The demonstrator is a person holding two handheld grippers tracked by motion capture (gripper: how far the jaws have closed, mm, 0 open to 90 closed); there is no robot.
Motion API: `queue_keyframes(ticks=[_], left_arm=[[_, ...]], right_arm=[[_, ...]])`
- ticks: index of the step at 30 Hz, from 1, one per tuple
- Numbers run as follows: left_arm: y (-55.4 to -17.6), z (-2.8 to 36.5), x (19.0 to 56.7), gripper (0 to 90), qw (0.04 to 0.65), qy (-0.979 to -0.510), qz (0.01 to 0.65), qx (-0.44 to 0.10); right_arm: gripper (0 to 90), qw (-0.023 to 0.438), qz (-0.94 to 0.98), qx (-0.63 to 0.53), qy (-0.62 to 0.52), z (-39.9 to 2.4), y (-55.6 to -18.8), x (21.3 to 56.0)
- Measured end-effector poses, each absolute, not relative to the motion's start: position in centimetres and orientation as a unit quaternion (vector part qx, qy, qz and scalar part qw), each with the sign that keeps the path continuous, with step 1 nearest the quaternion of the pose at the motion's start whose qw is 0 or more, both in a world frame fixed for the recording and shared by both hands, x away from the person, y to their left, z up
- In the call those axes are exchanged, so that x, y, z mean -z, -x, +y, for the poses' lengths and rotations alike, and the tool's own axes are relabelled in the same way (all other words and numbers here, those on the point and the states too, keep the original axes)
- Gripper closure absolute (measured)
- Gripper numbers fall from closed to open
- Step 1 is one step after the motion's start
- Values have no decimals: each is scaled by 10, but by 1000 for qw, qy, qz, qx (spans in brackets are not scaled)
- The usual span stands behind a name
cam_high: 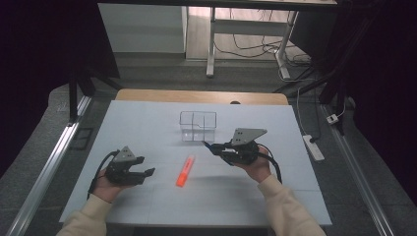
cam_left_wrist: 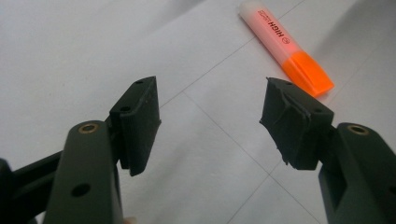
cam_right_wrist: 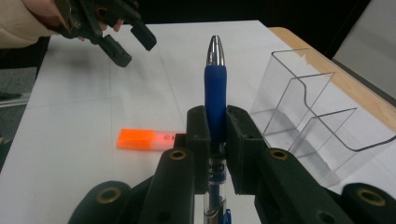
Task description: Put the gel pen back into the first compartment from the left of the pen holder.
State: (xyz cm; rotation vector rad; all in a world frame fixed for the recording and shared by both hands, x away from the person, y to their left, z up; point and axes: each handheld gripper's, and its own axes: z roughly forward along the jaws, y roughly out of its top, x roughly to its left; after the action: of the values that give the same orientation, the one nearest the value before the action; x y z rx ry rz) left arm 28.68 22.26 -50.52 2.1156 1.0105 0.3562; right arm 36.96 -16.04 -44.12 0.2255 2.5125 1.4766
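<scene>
Your right gripper [cam_right_wrist: 217,135] pinches a blue pen [cam_right_wrist: 215,93] between its pads, tip pointing ahead, just beside the clear organizer [cam_right_wrist: 308,112]. Your left gripper [cam_left_wrist: 210,126] has its jaws spread with nothing between them, near the orange highlighter [cam_left_wrist: 287,44] lying on the table [cam_high: 147,123].

Highlighter [cam_high: 185,171] on table [cam_high: 147,123], between tools; organizer [cam_high: 197,126] behind.

Pen [cam_right_wrist: 215,95]: blue grip, silver tip, clear barrel. Highlighter [cam_high: 185,171]: orange cap, pale translucent orange body with black lettering. Organiser [cam_high: 197,126]: clear plastic; table [cam_high: 147,128]: white with thin grey lines.
</scene>
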Motion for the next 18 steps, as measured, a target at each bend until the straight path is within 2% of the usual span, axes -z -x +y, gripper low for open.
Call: queue_keyframes(ticks=[18], left_arm=[[-287,223,505,367,375,-827,394,-139]], right_arm=[[800,132,829,-534,-101,-164,-369,433]])
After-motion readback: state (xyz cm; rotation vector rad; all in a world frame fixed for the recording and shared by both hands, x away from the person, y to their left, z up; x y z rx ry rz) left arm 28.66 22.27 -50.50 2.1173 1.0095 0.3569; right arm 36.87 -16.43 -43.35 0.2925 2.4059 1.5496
